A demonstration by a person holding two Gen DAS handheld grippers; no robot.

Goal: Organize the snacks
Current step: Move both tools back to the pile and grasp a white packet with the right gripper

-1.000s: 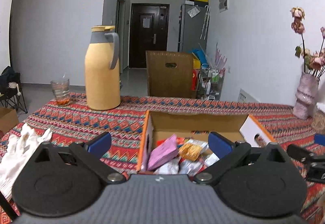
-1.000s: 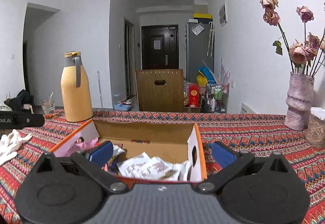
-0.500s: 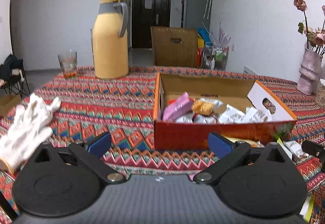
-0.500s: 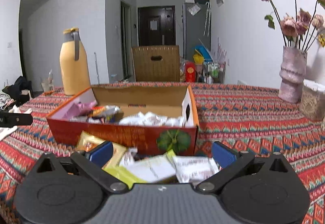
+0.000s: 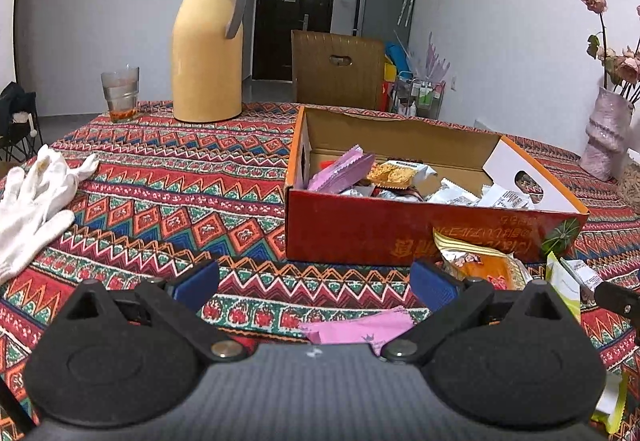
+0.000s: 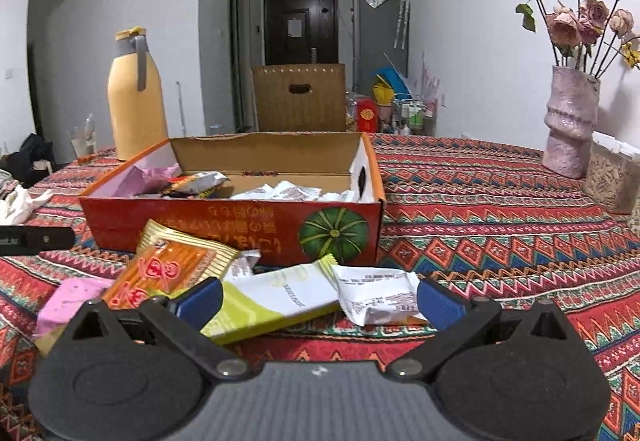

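Observation:
A red cardboard box (image 5: 420, 233) (image 6: 240, 229) holds several snack packets, a pink one (image 5: 340, 173) among them. Loose packets lie on the patterned cloth in front of it: an orange one (image 6: 168, 269) (image 5: 480, 261), a yellow-green one (image 6: 276, 301), a white one (image 6: 380, 297) and a pink one (image 6: 68, 301) (image 5: 360, 329). My left gripper (image 5: 314, 287) is open and empty, just above the loose pink packet. My right gripper (image 6: 320, 297) is open and empty, low over the yellow-green and white packets.
A yellow thermos (image 5: 208, 49) and a glass (image 5: 120, 89) stand at the back left. A white glove (image 5: 36, 201) lies at the left. A pink vase of dried roses (image 6: 568, 121) and a clear container (image 6: 612, 177) stand at the right. A brown chair back (image 5: 336, 69) rises behind the table.
Both grippers have pulled back from over the box toward the near edge of the table and dropped lower. The loose packets in front of the box have come into view.

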